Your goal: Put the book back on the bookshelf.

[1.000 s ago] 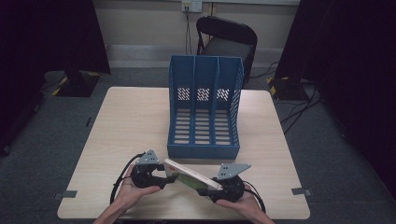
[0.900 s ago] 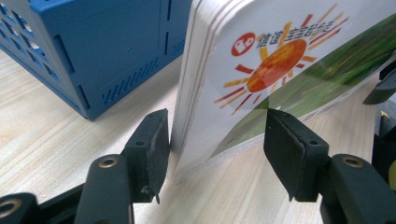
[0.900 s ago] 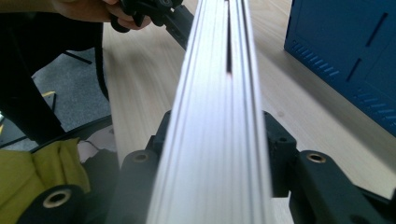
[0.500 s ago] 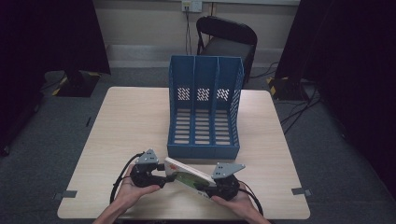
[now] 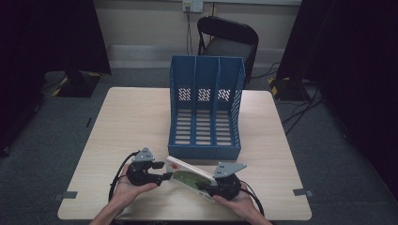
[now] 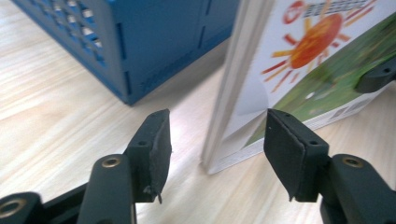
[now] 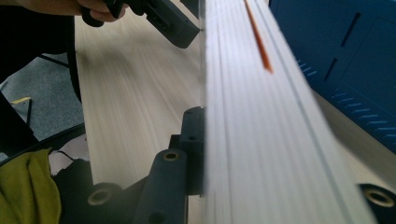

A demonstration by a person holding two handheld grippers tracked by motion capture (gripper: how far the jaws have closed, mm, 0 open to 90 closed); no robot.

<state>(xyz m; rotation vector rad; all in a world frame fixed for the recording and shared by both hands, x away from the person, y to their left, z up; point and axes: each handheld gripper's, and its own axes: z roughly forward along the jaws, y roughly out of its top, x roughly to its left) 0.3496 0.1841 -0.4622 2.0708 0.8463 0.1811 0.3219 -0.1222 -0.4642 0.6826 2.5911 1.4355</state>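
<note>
A thin white book [image 5: 187,175] with an orange sun and green on its cover stands tilted on its long edge near the table's front edge. My right gripper [image 5: 207,186] is shut on its right end; in the right gripper view the page block [image 7: 252,116] runs between the jaws, with one pad [image 7: 192,135] pressed flat on it. My left gripper [image 5: 165,177] is at the book's left end. Its jaws have just been opening, and the book's corner [image 6: 243,116] stands between the pads [image 6: 156,140] without touching them.
A blue three-slot file rack [image 5: 206,136] lies on its back in the middle of the wooden table [image 5: 136,122], openings facing up, just behind the book. A black chair [image 5: 230,40] stands beyond the far edge. Bare tabletop extends on both sides of the rack.
The right gripper and the book's right end have shifted slightly left and toward the rack. The left gripper has stayed at the book's left end.
</note>
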